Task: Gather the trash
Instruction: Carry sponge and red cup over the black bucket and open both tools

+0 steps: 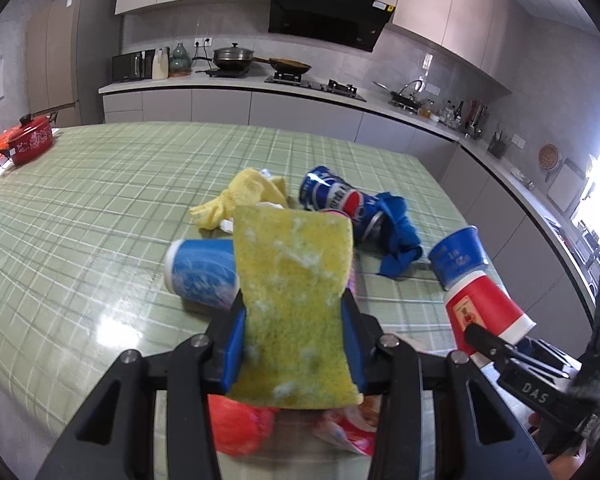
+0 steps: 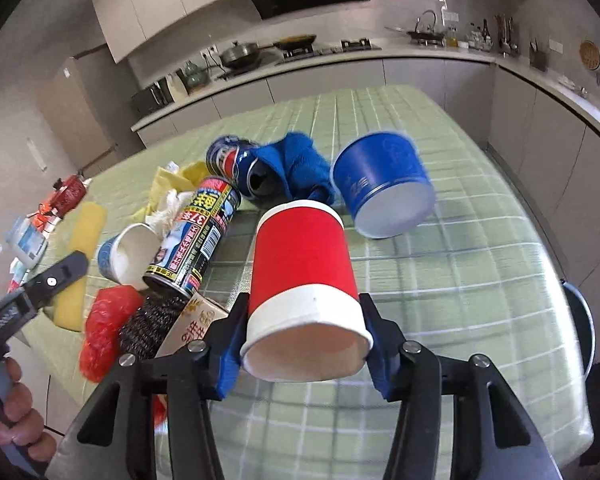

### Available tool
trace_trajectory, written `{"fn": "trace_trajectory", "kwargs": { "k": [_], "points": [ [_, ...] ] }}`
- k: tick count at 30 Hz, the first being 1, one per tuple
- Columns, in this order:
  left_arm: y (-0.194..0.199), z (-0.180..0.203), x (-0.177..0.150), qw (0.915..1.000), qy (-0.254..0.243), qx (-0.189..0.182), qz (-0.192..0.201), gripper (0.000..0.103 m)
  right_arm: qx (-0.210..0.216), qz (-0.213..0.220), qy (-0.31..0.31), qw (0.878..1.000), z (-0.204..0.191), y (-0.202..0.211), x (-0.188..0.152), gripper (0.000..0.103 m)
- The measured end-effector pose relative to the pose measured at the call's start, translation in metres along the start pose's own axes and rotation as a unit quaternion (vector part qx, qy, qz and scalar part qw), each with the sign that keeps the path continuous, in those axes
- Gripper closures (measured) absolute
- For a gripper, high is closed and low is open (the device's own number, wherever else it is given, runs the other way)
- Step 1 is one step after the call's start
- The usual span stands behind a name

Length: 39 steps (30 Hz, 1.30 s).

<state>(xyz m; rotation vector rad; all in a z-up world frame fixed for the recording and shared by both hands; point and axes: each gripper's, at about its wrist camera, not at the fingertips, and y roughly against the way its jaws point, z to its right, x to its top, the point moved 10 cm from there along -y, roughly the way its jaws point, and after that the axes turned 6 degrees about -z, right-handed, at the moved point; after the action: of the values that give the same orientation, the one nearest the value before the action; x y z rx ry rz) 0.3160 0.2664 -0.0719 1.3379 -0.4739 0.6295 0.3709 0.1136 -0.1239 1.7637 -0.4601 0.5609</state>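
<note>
My left gripper (image 1: 294, 344) is shut on a yellow-green sponge (image 1: 296, 300), held above the green checked table (image 1: 100, 200). My right gripper (image 2: 306, 344) is shut on a red and white paper cup (image 2: 304, 276), which also shows in the left wrist view (image 1: 480, 308). On the table lie a blue paper cup (image 2: 384, 200), a crushed Pepsi can (image 2: 236, 164), a blue cloth (image 2: 296, 164), a printed can (image 2: 196, 236), a small blue and white cup (image 2: 128, 252), a yellow cloth (image 1: 244, 196), a red plastic bag (image 2: 104, 320), a steel scourer (image 2: 148, 324) and a carton (image 2: 192, 320).
A red pot (image 1: 32, 140) stands at the table's far left. A kitchen counter (image 1: 236, 84) with a hob and pans runs behind the table. A chair (image 2: 580, 320) stands at the table's right edge. The left gripper (image 2: 60, 272) shows in the right wrist view.
</note>
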Motion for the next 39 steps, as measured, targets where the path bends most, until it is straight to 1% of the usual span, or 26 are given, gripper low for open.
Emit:
{"fn": "trace_trajectory", "kwargs": {
  "k": [5,9,12,15,19,20,25,26,29,31,34,36,39],
  "points": [
    [0.010,0.028,-0.011,0.9999,-0.002,-0.008,0.008,0.060,0.001,0.017,-0.006,1.000,0.026,0.027,-0.006,0.049],
    [0.013,0.062,-0.020,0.9993,-0.016,-0.032,0.001,0.060,-0.015,0.031,-0.025,0.999,0.060,0.053,-0.013,0.049],
    [0.012,0.094,-0.024,0.9972,-0.040,-0.063,-0.005,0.060,-0.034,0.044,-0.051,0.997,0.089,0.076,-0.018,0.049],
    [0.005,0.126,-0.031,0.9928,-0.066,-0.099,-0.014,0.060,-0.066,0.059,-0.082,0.993,0.118,0.095,-0.027,0.049],
    [-0.006,0.165,-0.046,0.9860,-0.086,-0.139,-0.034,0.060,-0.113,0.055,-0.112,0.986,0.158,0.118,-0.050,0.049],
    [-0.006,0.172,-0.049,0.9849,-0.090,-0.143,-0.036,0.060,-0.124,0.054,-0.120,0.984,0.169,0.124,-0.055,0.049],
    [-0.007,0.231,-0.068,0.9773,-0.117,-0.169,-0.052,0.060,-0.146,0.052,-0.157,0.975,0.220,0.150,-0.078,0.049],
    [-0.008,0.249,-0.072,0.9754,-0.123,-0.175,-0.053,0.060,-0.147,0.054,-0.162,0.974,0.231,0.155,-0.081,0.049],
    [-0.013,0.292,-0.081,0.9719,-0.136,-0.184,-0.056,0.060,-0.148,0.056,-0.165,0.974,0.267,0.165,-0.087,0.049],
    [-0.022,0.329,-0.090,0.9705,-0.139,-0.187,-0.063,0.060,-0.141,0.054,-0.165,0.975,0.293,0.166,-0.090,0.049],
    [-0.044,0.376,-0.101,0.9715,-0.129,-0.182,-0.081,0.060,-0.125,0.035,-0.160,0.978,0.340,0.159,-0.094,0.049],
    [-0.060,0.406,-0.110,0.9732,-0.124,-0.172,-0.090,0.060,-0.113,0.023,-0.161,0.980,0.370,0.155,-0.097,0.049],
    [-0.082,0.433,-0.123,0.9752,-0.112,-0.160,-0.104,0.060,-0.106,0.006,-0.151,0.983,0.409,0.146,-0.100,0.049]
  ]
}}
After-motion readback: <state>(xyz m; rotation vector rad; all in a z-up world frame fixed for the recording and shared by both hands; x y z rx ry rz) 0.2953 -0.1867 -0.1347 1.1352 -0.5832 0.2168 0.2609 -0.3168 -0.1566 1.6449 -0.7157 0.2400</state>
